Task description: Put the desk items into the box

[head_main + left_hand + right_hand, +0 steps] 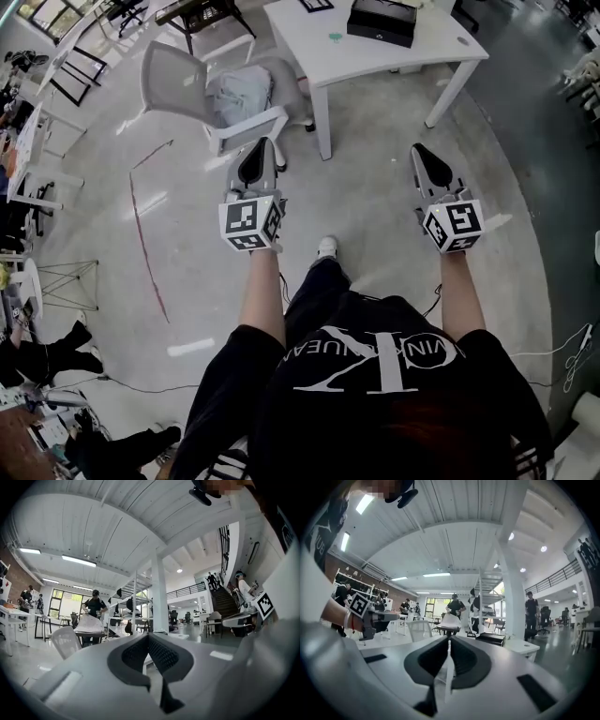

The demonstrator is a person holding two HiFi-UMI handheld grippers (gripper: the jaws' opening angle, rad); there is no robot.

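Closest in, at the bottom of the head view, my black T-shirt point(375, 394) fills the frame and both bare forearms reach up from it. My left gripper point(260, 148) sits left of centre and my right gripper point(419, 153) right of centre. Both hang over grey floor point(375, 216) with their tips toward the top edge.

From above the pads are only dark slivers, so the gripper views settle it. In the left gripper view my fingers point(165, 654) are pressed together at the tips with nothing between them. In the right gripper view my fingers point(467, 660) meet too, showing just a thin pale seam and nothing pinched.

Only the head view shows the floor, with one white shoe point(326, 247) between my arms and a red line point(145, 234) running down the left.

Further up, a white chair point(202, 89) stands upper left of centre with a pale bundle point(239, 94) on its seat. Right of it is the white worktop point(375, 56). The black box point(382, 21) rests on it at the top edge, well apart from both grippers. A small green thing point(336, 37) lies just left of the box, too small to identify.

Farthest off, and in the gripper views alone, the hall opens out level. There is a white column point(159, 592), a staircase point(225, 603) at the right of the left gripper view, and a person in black point(454, 605) at a table.
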